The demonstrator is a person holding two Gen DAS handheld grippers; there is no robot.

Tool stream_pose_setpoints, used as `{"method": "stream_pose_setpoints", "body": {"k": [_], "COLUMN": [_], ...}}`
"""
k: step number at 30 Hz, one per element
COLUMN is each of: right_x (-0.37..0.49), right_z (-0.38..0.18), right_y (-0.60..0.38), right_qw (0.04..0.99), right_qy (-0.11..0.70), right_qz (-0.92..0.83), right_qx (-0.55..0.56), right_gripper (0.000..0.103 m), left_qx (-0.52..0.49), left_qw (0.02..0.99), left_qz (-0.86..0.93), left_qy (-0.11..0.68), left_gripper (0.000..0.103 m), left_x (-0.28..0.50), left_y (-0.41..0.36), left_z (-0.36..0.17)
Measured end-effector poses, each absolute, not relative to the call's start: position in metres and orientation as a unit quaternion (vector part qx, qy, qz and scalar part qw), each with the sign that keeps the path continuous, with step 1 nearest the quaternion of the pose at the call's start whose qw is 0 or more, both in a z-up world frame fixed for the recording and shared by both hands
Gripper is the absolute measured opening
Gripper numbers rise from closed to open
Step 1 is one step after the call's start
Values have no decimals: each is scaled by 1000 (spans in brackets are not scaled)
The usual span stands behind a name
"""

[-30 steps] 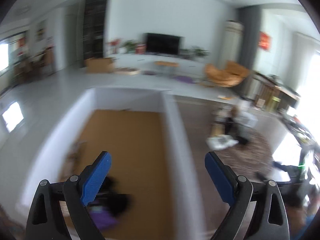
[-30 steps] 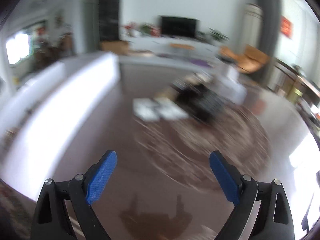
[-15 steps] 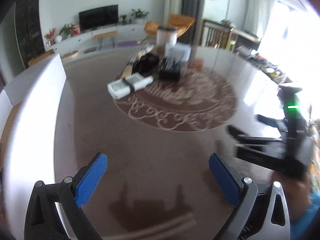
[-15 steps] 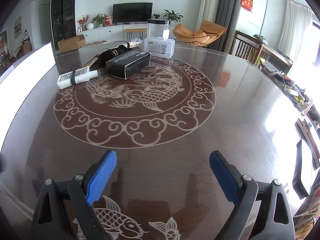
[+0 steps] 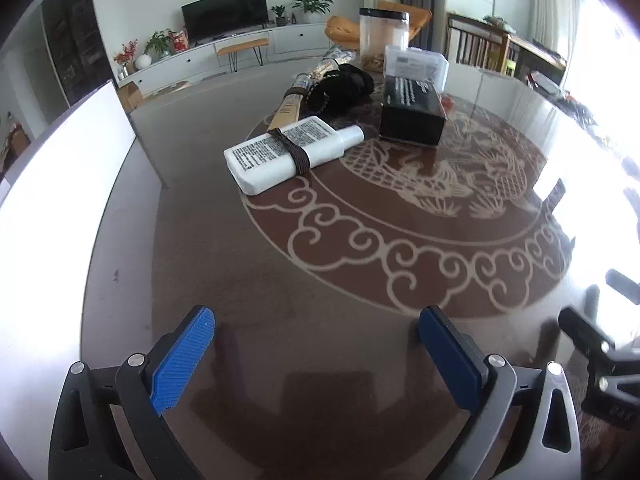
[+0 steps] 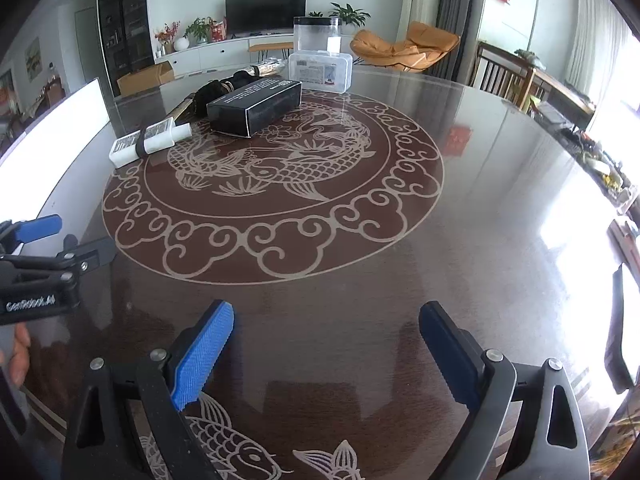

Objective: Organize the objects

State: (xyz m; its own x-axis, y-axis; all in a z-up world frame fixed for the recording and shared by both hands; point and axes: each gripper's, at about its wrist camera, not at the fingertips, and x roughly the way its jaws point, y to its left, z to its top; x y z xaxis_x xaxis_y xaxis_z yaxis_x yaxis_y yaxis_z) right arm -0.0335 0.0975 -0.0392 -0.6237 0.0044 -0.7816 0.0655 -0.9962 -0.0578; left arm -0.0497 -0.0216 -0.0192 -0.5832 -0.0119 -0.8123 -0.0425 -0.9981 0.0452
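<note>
A cluster of objects lies at the far side of the round dark table [image 6: 460, 248]: a white flat bottle with a dark band [image 5: 290, 152] [image 6: 150, 142], a black box [image 5: 412, 110] [image 6: 256, 106], a black bundle [image 5: 340, 86] [image 6: 212, 94], a clear plastic case [image 5: 416, 64] [image 6: 320, 70] and a clear jar [image 5: 384, 42] [image 6: 316, 34]. My left gripper [image 5: 316, 356] is open and empty above the near table, well short of the bottle. My right gripper [image 6: 326, 352] is open and empty over the near edge. The left gripper also shows at the left of the right wrist view [image 6: 36, 256].
A white box wall [image 5: 60, 208] [image 6: 56, 132] stands along the table's left side. A wooden stick-like item [image 5: 286, 110] lies behind the bottle. The table has a carved fish medallion [image 6: 276, 168]. A dark flat item [image 6: 620, 320] lies at the right edge.
Both grippers have swung from the white box on the left toward the table. The views were blurred and have steadied; the objects are now in front. Both stay open.
</note>
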Motion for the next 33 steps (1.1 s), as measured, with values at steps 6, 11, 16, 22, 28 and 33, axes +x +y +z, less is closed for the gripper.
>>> {"method": "stream_pose_setpoints", "body": {"k": [6, 11, 16, 22, 28, 33], "right_x": [-34, -33, -33, -32, -32, -32], "right_z": [-41, -40, -40, -39, -39, -39], "right_y": [103, 100, 100, 100, 100, 100], "right_qw": [24, 28, 29, 31, 32, 32], "right_qy": [18, 23, 22, 24, 24, 24], "right_qz": [-896, -894, -894, -893, -893, -893], "right_qx": [444, 446, 447, 448, 448, 448], "right_gripper": [99, 100, 101, 102, 102, 102], "left_qx": [-459, -459, -459, -459, -459, -459], "left_qw": [8, 8, 8, 8, 8, 8], "left_qz": [888, 888, 889, 888, 889, 889], "left_qy": [6, 6, 6, 6, 6, 6], "left_gripper": [103, 103, 103, 103, 103, 103], "left_x": [-59, -60, -59, -60, -59, -59], "left_y": [-25, -25, -25, -25, -25, -25], "left_z": [-21, -22, -21, -22, -21, -21]}}
